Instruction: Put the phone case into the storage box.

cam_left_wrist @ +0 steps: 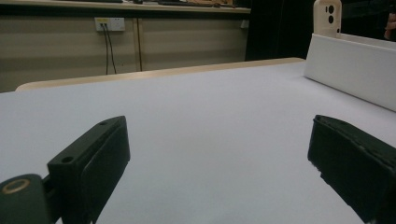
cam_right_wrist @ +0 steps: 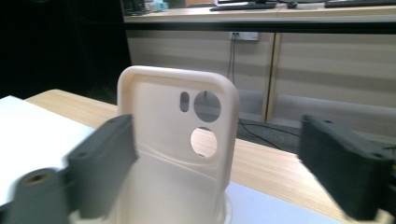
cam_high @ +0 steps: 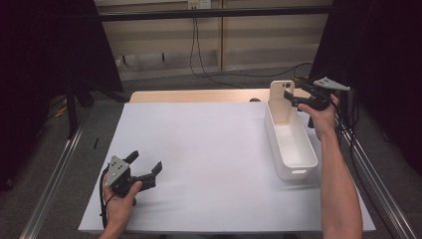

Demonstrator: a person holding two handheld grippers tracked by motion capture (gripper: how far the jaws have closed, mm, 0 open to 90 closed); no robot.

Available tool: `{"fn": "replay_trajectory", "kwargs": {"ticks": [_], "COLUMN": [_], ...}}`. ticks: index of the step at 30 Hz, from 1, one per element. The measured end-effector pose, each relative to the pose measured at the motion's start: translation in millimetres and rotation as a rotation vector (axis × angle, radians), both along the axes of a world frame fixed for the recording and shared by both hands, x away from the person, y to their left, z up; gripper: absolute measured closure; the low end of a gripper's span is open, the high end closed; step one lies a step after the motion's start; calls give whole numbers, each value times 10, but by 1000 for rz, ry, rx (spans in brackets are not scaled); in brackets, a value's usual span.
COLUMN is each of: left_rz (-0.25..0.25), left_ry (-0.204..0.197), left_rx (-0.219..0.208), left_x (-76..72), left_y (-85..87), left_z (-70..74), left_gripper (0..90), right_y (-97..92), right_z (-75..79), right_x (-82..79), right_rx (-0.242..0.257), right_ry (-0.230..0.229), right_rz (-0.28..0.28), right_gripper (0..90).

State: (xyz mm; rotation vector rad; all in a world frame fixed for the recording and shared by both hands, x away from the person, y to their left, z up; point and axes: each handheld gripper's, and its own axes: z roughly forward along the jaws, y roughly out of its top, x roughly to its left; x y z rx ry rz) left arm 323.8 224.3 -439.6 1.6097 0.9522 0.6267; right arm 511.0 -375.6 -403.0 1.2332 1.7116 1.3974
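Jaws of the right gripper (cam_high: 289, 96) stood apart around the phone case (cam_high: 281, 101), which leaned upright at the far end of the white bin (cam_high: 298, 159); retracting straight back would avoid toppling it. Left gripper (cam_high: 147, 169) jaws stood apart, empty.

Cream phone case (cam_high: 281, 101) upright at white bin's (cam_high: 298, 164) far end

We see our right gripper (cam_high: 290, 96) at the far end of the white bin (cam_high: 291, 144), its jaws spread and just beside the upper edge of the cream phone case (cam_high: 280, 101), which stands upright inside the bin. The bin stretches from that gripper back along our right forearm (cam_high: 338, 184). Well apart to the left, our left gripper (cam_high: 144, 168) rests low on the white mat (cam_high: 209, 149), jaws wide, nothing between them.
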Motion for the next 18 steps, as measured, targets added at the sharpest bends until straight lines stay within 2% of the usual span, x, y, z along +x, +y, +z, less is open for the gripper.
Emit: {"fn": "replay_trajectory", "kwargs": {"ticks": [4,11,13,15,18], "left_rz": [-3,0,3,4,4], "left_ry": [-5,-4,-2,-3,-6], "left_rx": [-3,-4,-6,-8,-11], "left_x": [-2,-1,3,3,-3], "left_y": [3,5,11,20,29], "left_z": [2,1,1,4,6], "left_gripper": [57,57,57,56,57], "right_y": [19,62,69,74,110], "right_z": [20,71,96,117,150], "right_x": [-5,-44,-61,-73,-103], "right_rx": [5,22,4,6,-34], "right_ry": [-3,-13,-14,-14,-21], "right_rz": [-29,-17,-24,-30,-33], "right_gripper": [4,0,0,0,0]}}
